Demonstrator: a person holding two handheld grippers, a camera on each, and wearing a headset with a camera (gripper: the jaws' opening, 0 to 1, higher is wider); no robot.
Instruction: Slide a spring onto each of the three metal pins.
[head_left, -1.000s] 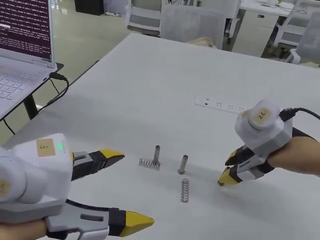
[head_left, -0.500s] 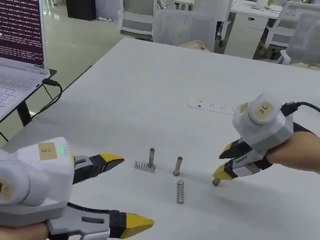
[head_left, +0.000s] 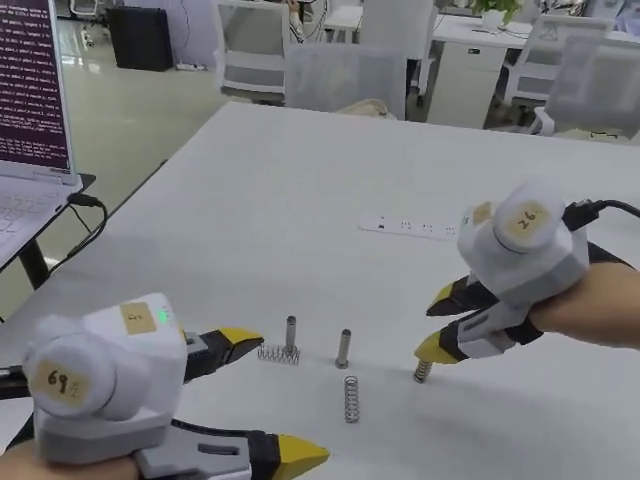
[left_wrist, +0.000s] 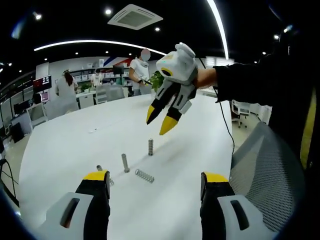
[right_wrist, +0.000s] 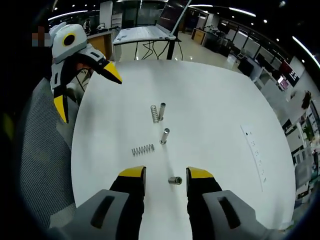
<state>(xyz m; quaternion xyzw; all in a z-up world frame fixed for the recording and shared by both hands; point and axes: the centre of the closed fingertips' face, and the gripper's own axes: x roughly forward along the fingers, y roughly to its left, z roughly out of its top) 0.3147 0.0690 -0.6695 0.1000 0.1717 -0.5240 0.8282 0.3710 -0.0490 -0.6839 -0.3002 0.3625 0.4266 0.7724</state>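
One pin (head_left: 423, 371), which seems to wear a spring, stands just at the tips of the right gripper (head_left: 432, 328), whose jaws are narrowly parted. At its 9 o'clock stand a middle pin (head_left: 343, 347) and a far pin (head_left: 291, 333). One loose spring (head_left: 278, 353) lies against the far pin. Another spring (head_left: 351, 398) lies at the middle pin's 6 o'clock. The left gripper (head_left: 270, 397), at 7 o'clock, gapes wide.

My left hand-held gripper (head_left: 270, 397) sits low at my near left, level, its jaws spread wide and pointing toward my right. My right hand (head_left: 590, 310) reaches in from the right edge, tilting my right hand-held gripper (head_left: 432, 322) downward, jaws parted more narrowly.
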